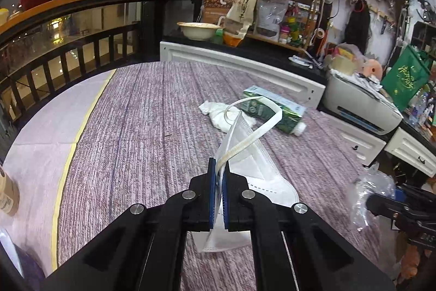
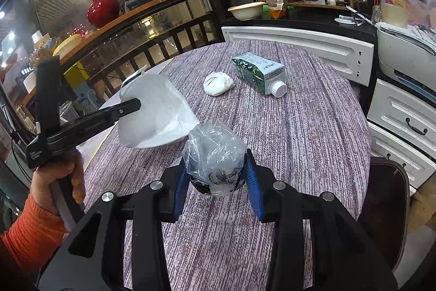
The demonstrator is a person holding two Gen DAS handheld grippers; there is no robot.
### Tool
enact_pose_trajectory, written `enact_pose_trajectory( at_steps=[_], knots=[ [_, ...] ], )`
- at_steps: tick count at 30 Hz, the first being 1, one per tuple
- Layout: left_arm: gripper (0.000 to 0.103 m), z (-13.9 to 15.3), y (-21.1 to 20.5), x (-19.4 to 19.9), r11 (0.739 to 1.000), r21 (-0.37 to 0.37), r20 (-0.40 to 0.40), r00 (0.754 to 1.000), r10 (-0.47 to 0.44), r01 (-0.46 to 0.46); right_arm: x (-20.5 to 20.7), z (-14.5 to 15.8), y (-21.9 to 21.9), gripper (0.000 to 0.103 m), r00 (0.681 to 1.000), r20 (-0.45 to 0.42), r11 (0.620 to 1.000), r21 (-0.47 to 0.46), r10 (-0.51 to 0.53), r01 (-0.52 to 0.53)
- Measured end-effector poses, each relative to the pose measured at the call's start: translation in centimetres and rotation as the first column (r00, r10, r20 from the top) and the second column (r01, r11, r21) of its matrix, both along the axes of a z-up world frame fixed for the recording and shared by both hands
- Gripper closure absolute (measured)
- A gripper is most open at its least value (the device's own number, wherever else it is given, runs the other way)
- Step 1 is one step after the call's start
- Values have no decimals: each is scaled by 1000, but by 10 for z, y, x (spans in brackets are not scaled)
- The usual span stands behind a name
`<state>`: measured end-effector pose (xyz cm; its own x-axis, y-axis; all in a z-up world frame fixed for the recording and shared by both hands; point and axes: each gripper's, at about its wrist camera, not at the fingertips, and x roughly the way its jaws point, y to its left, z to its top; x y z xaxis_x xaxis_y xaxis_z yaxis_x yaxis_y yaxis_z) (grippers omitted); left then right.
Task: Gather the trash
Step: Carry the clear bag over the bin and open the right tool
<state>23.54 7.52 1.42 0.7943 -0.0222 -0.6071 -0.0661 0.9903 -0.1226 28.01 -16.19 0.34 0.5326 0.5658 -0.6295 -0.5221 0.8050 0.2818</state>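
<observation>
My left gripper (image 1: 219, 168) is shut on a white face mask (image 1: 253, 165), which hangs off its blue pads above the purple tablecloth; the mask's ear strap (image 1: 261, 127) loops up ahead. From the right wrist view the same left gripper (image 2: 136, 103) holds the mask (image 2: 158, 113) in the air at the left. My right gripper (image 2: 218, 171) is shut on a crumpled clear plastic bag (image 2: 215, 152) with something dark inside. A crumpled white tissue (image 2: 218, 83) and a green drink carton (image 2: 259, 72) lie farther back on the table.
The round table (image 2: 313, 141) stands beside white drawers (image 2: 403, 122) and a printer (image 1: 362, 105) on the right. A dark railing (image 1: 54, 67) with a red vase (image 2: 100, 7) runs behind. A person's hand (image 2: 54, 176) in an orange sleeve grips the left tool.
</observation>
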Motion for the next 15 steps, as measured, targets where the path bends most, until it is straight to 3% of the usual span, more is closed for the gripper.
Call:
enact_pose_trajectory(
  at_steps=[15],
  knots=[
    [98,16,-62,-40,988,-11,69,986,-151,152,-41,4,-78,65,984,68,986,22,-167,165]
  ],
)
